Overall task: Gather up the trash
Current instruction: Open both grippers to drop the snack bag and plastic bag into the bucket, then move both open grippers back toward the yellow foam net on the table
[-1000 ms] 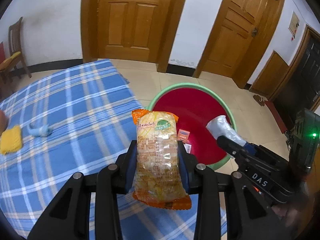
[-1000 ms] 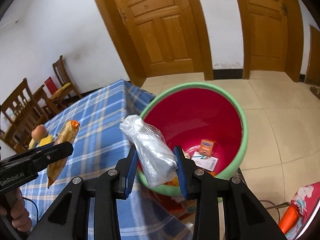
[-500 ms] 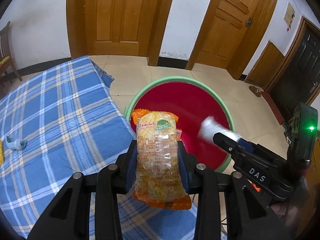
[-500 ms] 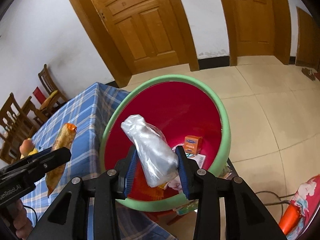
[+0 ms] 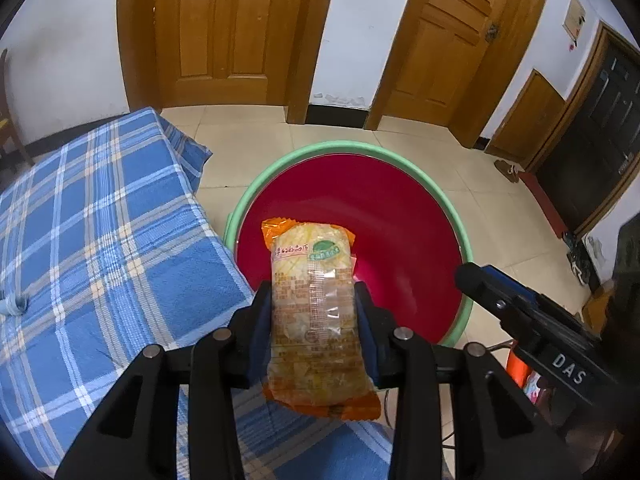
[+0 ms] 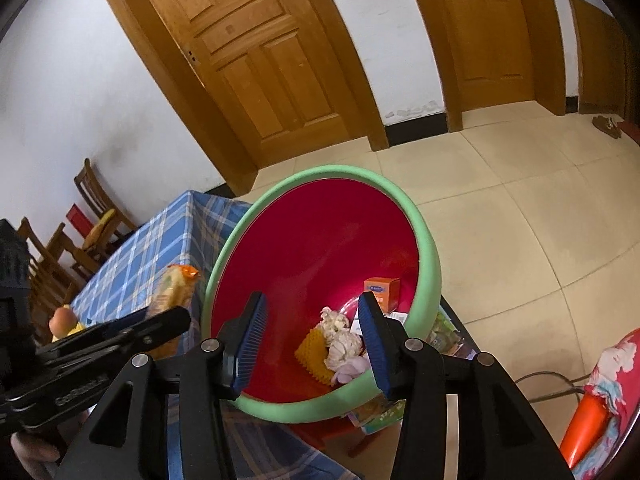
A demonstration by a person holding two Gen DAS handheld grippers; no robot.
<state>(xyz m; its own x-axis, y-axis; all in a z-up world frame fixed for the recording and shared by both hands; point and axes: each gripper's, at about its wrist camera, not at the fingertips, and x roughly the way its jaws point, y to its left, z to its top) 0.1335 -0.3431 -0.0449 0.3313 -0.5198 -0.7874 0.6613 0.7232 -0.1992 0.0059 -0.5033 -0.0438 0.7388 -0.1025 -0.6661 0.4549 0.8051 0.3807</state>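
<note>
Snack packet (image 5: 316, 312) pinched between the left gripper (image 5: 314, 312) fingers, long axis running forward along them, its far orange end poking over the near rim of the red basin (image 5: 400, 208). Basin sits just off the corner of the checked tablecloth (image 5: 100, 232), directly ahead and below; nothing between packet and bowl. Right gripper (image 6: 316, 332) hangs over the same basin, fingers spread wide and empty. Inside lie a small orange box (image 6: 382, 290), crumpled tissue (image 6: 340, 344), a yellow scrap (image 6: 314, 350). Left is nearer for the drop.

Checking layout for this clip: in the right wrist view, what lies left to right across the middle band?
wooden chairs → blue plaid tablecloth → snack packet → red basin → orange box → tiled floor
</note>
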